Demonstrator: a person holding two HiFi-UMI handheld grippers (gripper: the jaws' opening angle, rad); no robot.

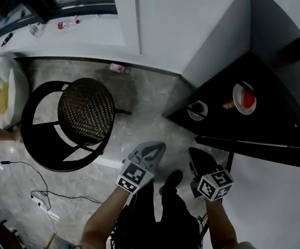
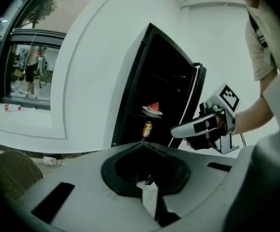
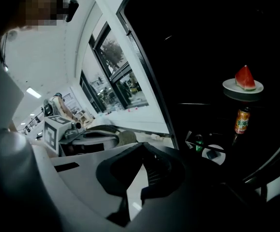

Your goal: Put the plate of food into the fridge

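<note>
**Plate's in the fridge, door hanging open, both grippers shut and empty**

Plate (image 3: pixel 243 86) is sitting on a shelf inside the fridge (image 1: pixel 274 131), a red watermelon wedge (image 3: pixel 245 77) upright on it. An orange can (image 3: pixel 242 121) is standing just below it. My read: placement is done and closing the door (image 2: pixel 194 100) is what's left.

Risks from here:
- The plate is looking close to the shelf's front edge in the left gripper view. A hard door swing could be jolting it or tipping the wedge.
- Shut jaws are giving a narrow, slick contact on the door. A push near the edge could be slipping off into the dark opening, towards the can or plate.
- The door is standing wide beside the right gripper (image 3: pixel 140 146). Swinging it without stepping clear could be catching the person's arm or the marker cube.
- The wicker chair (image 1: pixel 85 110) and floor cable (image 1: pixel 41 191) are sitting to the person's left, a snag if they're stepping back.

Grippers:
- Left gripper (image 2: pixel 142 144): jaws pressed fully together, nothing between them, touching nothing, hanging in air and aiming at the fridge opening.
- Right gripper: jaws likewise together and empty, clear of the shelves.
</note>
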